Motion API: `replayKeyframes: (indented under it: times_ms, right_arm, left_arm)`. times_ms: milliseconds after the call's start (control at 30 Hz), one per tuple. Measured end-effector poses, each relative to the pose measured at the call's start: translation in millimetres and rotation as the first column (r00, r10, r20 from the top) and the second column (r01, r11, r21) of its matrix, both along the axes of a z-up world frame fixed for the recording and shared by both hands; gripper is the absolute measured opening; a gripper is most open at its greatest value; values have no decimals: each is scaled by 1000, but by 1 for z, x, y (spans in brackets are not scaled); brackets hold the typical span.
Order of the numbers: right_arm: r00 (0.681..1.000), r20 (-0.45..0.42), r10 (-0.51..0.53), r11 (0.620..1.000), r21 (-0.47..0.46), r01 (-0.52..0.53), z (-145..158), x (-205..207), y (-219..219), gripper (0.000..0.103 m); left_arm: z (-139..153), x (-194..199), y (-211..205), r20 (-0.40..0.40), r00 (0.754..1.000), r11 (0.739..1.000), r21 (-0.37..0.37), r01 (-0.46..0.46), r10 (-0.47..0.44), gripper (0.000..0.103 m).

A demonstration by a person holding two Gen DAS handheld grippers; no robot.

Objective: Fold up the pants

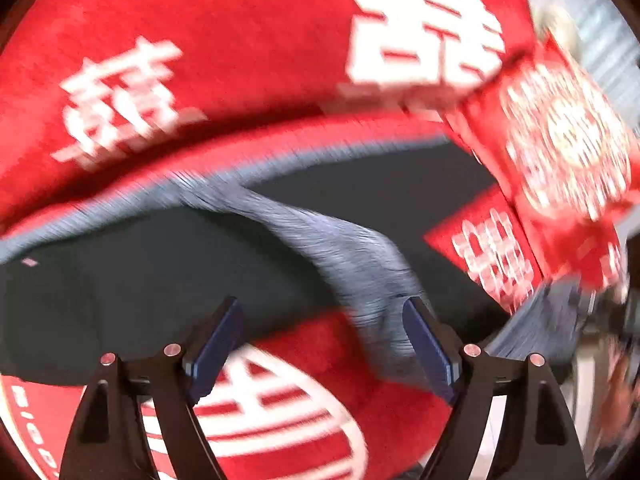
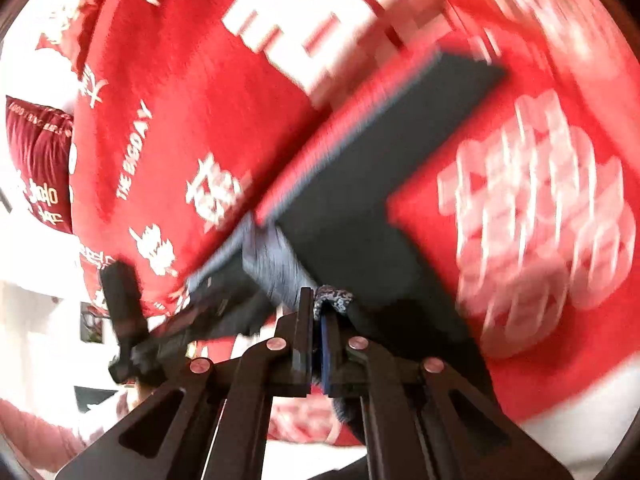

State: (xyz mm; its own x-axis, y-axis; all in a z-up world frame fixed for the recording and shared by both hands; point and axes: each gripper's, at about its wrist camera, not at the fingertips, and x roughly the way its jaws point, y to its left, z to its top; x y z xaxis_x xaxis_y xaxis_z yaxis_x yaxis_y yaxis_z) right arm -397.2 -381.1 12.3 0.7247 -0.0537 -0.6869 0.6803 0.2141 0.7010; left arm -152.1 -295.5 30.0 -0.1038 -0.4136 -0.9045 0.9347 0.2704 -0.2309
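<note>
Right tongs (image 2: 318,344) are pressed together, pinching a bunched grey edge of the pants (image 2: 360,184) at the bottom centre of the right wrist view; a knot of mottled grey fabric sticks out just above the pads. Left tongs (image 1: 324,344) are spread wide at the bottom of the left wrist view, gripping nothing; a grey fold of the pants (image 1: 352,264) runs just past the right-hand finger (image 1: 430,344), contact unclear through the blur. Outward from there, the pants read as a dark slab with a grey rim: in the left view it spans the middle band of the frame, in the right view it stretches from the tongs up toward the upper right. It lies over a red blanket (image 1: 240,40) with white characters, which fills the upper half of both frames and also shows below the left tongs. Red printed cushions (image 1: 560,140) sit at the right of the left view. Both frames are heavily motion-smeared. Judgement: the fold is midway at best, with one edge lifted and held by the right side only; the garment looks flat and partly doubled, but the layer count cannot be read. Left to do, likely: carry the held edge across, lay it down, square it up.
</note>
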Motion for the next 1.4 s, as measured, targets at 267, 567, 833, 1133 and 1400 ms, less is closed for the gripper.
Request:
replayKeyframes:
  times_ms: [267,567,833,1133,1400]
  right_arm:
    - [975,-221,25,993,-106,-49,-17,36,-192,16]
    - [932,-359,42,983,-153,-103,-22,27,-181,72]
    - [895,-400,-198,955,128,269,-99,-49,-167,43]
    - [921,-375,-102,994,-67,83,-50,-20,-198,1]
    - [842,-536,65,978,-136,-161,-71,27,-239,63]
  left_arm:
    - [-35,63,-42,149,959,959,115,-260,242,83]
    - [-108,71,-73,231,929,907,244,-342,288,83]
    - [-110,79,-65,230,937,913,254,-320,264,83]
    - [-97,71,-72,264,914,890,260,-375,308,84]
    - [-96,65,-80,281,920,899,264,-348,274,84]
